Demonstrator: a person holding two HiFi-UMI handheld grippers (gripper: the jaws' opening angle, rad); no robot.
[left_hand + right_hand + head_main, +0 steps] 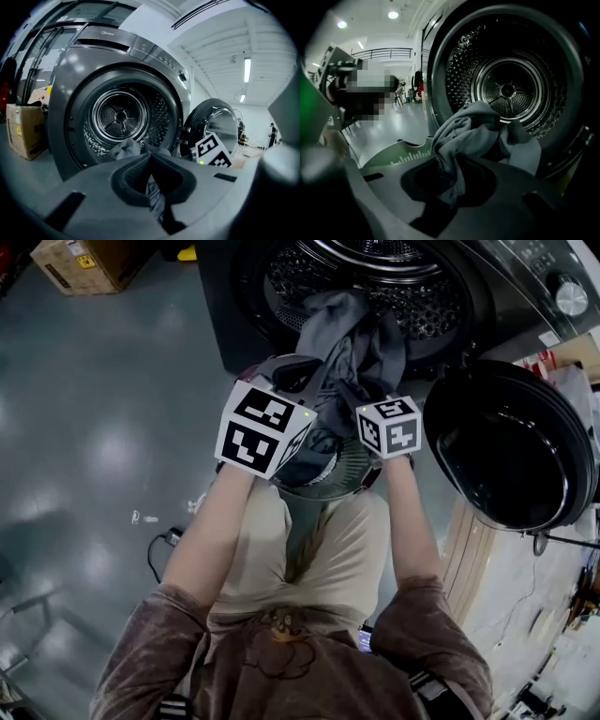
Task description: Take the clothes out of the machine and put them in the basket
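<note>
A grey garment point(352, 329) spills out of the washing machine's drum opening point(422, 296) and hangs down toward both grippers. My left gripper point(298, 373) is shut on a fold of it; in the left gripper view the cloth point(154, 194) is pinched between the jaws, with more of it point(126, 147) bunched in front of the drum point(119, 115). My right gripper point(364, 392) is also shut on the garment point(473, 131), and a strip of it runs down between the jaws point(449, 180). The basket point(328, 482) sits below the grippers, and its green rim point(401, 157) shows.
The machine's round door point(511, 446) stands swung open at the right. A cardboard box point(80, 261) sits on the grey floor to the machine's left. A cable and small scraps point(155, 540) lie on the floor by the person's left leg.
</note>
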